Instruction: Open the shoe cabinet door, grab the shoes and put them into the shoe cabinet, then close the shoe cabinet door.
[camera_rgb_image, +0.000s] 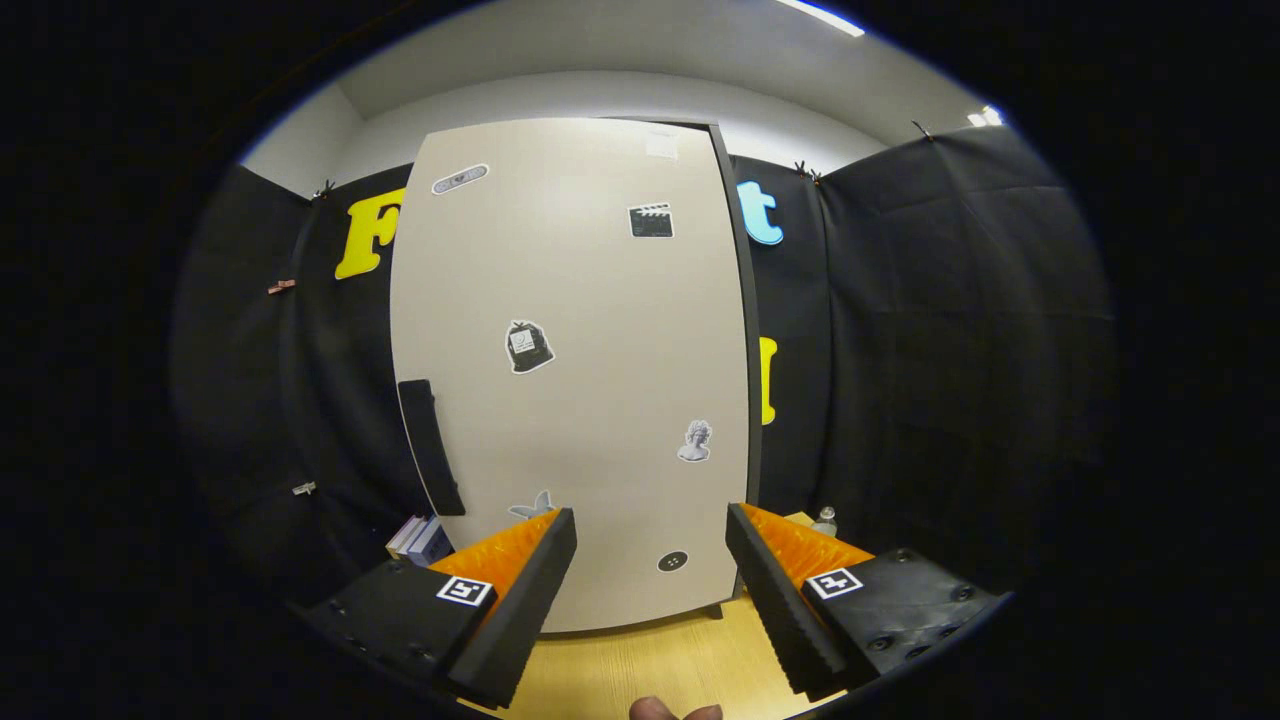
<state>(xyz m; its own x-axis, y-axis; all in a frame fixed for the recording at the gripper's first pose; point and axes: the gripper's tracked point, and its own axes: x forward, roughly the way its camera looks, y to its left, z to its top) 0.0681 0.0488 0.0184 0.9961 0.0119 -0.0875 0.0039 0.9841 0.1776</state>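
The shoe cabinet stands upright on the wooden surface, against the black cloth wall, and its pale door is flush shut. A dark vertical handle sits on the door's left edge, below mid height. Several small stickers dot the door front. The claw hangs just ahead of the cabinet's lower part, its two fingers spread wide apart with nothing between them but the door's bottom and bare wood. A stack of books lies left of the cabinet's foot, just under the handle. A small clear bottle stands right of the cabinet's base. A fingertip shows near the claw, over the wood.
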